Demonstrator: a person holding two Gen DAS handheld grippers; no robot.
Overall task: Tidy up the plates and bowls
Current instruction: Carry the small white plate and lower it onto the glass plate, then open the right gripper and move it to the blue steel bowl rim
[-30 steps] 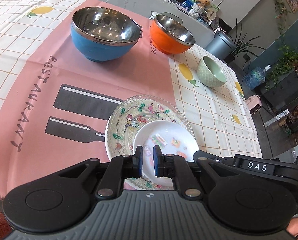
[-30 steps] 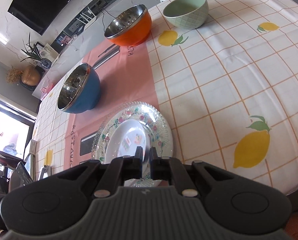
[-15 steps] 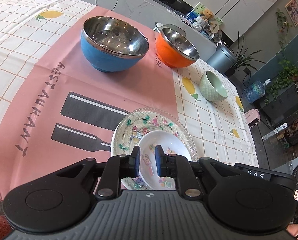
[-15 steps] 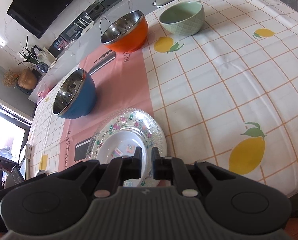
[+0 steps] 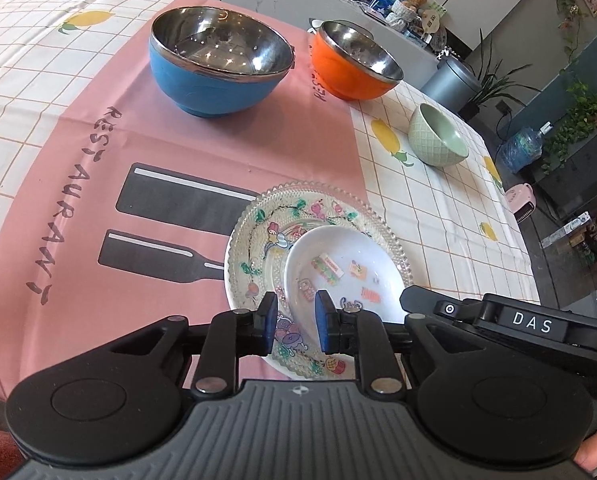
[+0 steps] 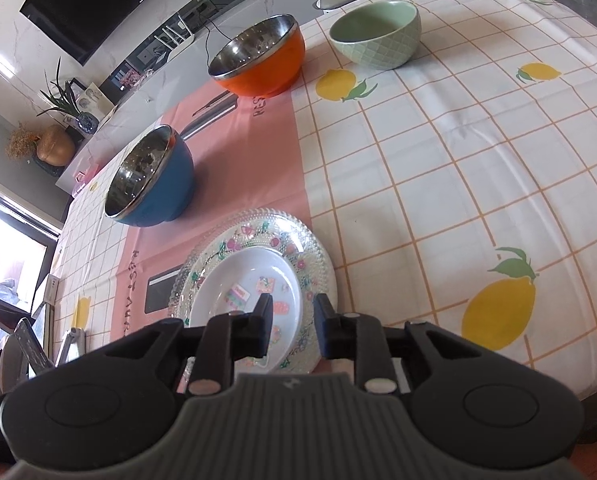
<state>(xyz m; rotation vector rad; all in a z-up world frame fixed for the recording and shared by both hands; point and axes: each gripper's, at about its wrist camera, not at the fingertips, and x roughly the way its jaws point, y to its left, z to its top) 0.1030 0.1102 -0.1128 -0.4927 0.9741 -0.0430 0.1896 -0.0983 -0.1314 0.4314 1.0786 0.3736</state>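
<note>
Reading across the pink runner (image 5: 202,136) is the word "RESTAURANT" in dark letters, once along its left edge and again in part beside the orange bowl (image 5: 354,66), next to printed knife and spatula shapes. White letters "DAS" sit on the right hand-held gripper (image 6: 291,322), whose black body shows at the lower right of the left wrist view. The small stickers inside the white dish (image 5: 342,272) are too small to read.

The left hand-held gripper (image 5: 295,326) has its blue-padded fingers (image 5: 269,322) parted by a narrow gap, holding nothing, poised over the near rim of the white dish. The right hand-held gripper is likewise slightly parted and empty, over the near edge of the glass plate (image 6: 318,256).

The white dish lies inside the glass plate, off-centre toward the near right side. That plate rests on the counter (image 6: 458,152), straddling the runner's edge and the lemon-print checked cloth. The blue bowl (image 5: 218,68) and the orange bowl stand apart on the runner farther back; the green bowl (image 5: 438,136) stands on the checked cloth, off to the right.
</note>
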